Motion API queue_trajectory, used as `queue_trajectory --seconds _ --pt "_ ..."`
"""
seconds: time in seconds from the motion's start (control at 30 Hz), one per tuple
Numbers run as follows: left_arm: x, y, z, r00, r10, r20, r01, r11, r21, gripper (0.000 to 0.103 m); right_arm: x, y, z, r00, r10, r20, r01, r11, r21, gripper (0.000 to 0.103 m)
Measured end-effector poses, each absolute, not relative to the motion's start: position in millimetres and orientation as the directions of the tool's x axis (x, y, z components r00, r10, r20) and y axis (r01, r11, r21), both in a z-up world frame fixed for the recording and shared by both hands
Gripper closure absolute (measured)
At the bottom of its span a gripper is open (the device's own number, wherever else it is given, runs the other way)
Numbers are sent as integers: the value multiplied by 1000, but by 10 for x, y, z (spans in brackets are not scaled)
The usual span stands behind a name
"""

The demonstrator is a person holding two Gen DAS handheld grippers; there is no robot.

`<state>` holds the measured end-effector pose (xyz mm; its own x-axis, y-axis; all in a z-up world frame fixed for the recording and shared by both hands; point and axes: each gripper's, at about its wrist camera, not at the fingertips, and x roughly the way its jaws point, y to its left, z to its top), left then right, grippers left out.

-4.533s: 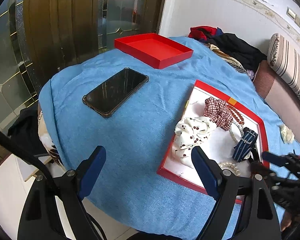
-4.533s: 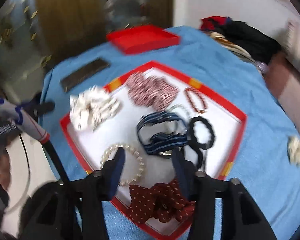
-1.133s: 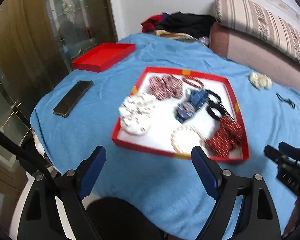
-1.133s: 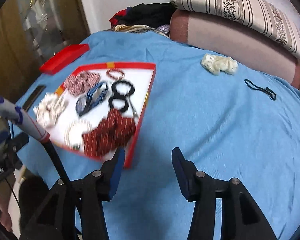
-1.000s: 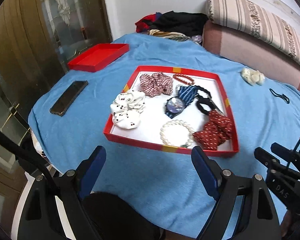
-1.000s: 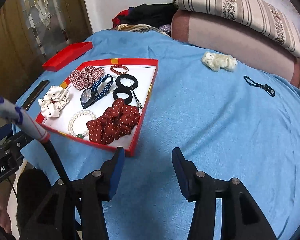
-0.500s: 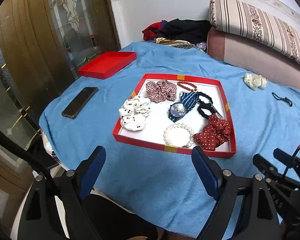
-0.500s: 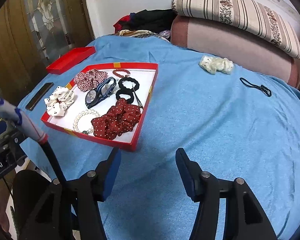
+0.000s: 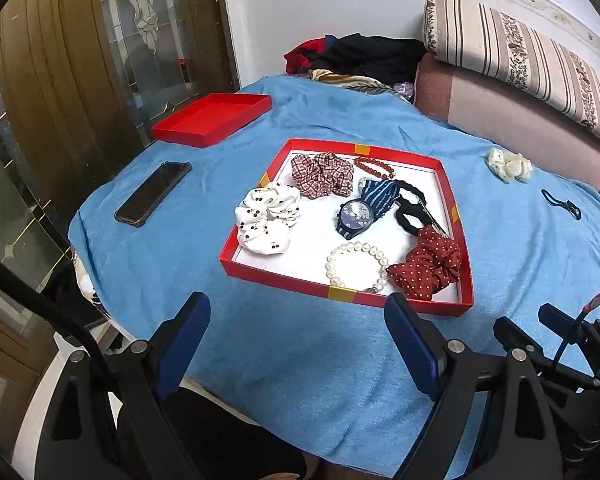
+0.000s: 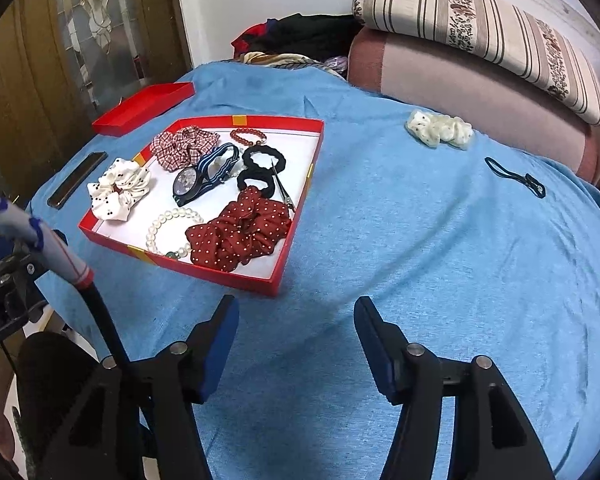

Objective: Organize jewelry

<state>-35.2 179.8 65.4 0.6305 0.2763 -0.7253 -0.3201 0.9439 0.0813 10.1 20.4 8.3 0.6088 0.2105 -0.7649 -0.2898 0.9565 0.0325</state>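
The right gripper (image 10: 296,344) hangs over bare blue cloth (image 10: 420,240), its jaws just widened with nothing between them; the left gripper (image 9: 296,336) gapes wide and empty before the red tray (image 9: 340,294). Only the left view shows the whole glossy phone (image 9: 153,193). In the tray lie a beaded pearl bracelet (image 9: 356,266), a ruffled dotted scrunchie (image 9: 428,266) and a striped-strap watch (image 9: 358,216).

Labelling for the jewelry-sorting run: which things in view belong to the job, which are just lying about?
Job:
- red tray with watch, pearl bracelet, scrunchies
- cream scrunchie on the cloth
- black hair tie on the cloth
- empty red lid

Lying about:
- phone
- clothes pile
- striped cushion
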Motion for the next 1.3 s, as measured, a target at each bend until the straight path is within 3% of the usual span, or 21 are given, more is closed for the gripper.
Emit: queue_trajectory --seconds 1.3 --pt "-270 2172 462 596 232 -769 -356 935 5 15 207 624 59 598 167 -784 -342 938 -62 32"
